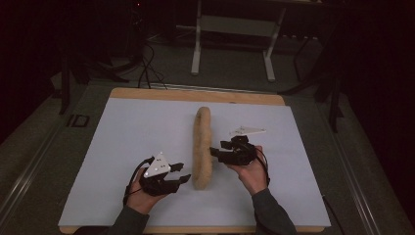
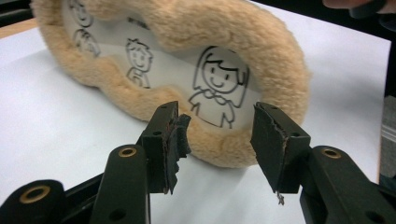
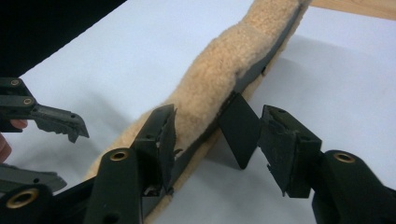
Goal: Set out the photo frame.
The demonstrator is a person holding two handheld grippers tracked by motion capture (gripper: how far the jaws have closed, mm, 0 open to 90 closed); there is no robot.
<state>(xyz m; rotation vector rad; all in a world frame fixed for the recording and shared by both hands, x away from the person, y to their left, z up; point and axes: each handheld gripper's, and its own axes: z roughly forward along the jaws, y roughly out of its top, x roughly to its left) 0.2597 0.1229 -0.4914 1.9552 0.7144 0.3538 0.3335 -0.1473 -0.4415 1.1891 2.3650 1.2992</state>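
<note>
A long tan plush picture frame [image 1: 202, 147] stands on its edge in the middle of the white sheet [image 1: 122, 142], running from near to far. In the left gripper view its front [image 2: 261, 51] carries cartoon drawings of children. My left gripper [image 1: 182, 174] is just left of the frame's near end, open, with its jaws [image 2: 217, 140] apart in front of the plush rim. My right gripper [image 1: 215, 152] is close on the frame's right side, open. In the right gripper view the dark back and a black stand flap [image 3: 239, 130] lie between its spread jaws [image 3: 217, 140], with no pad pressing.
The sheet covers a wooden tabletop [image 1: 195, 95] whose far edge shows bare. Behind the table, a white-legged stand [image 1: 232, 44] and cables [image 1: 147, 68] sit on the dark floor. The left gripper's fingers [image 3: 56, 122] show at the left of the right gripper view.
</note>
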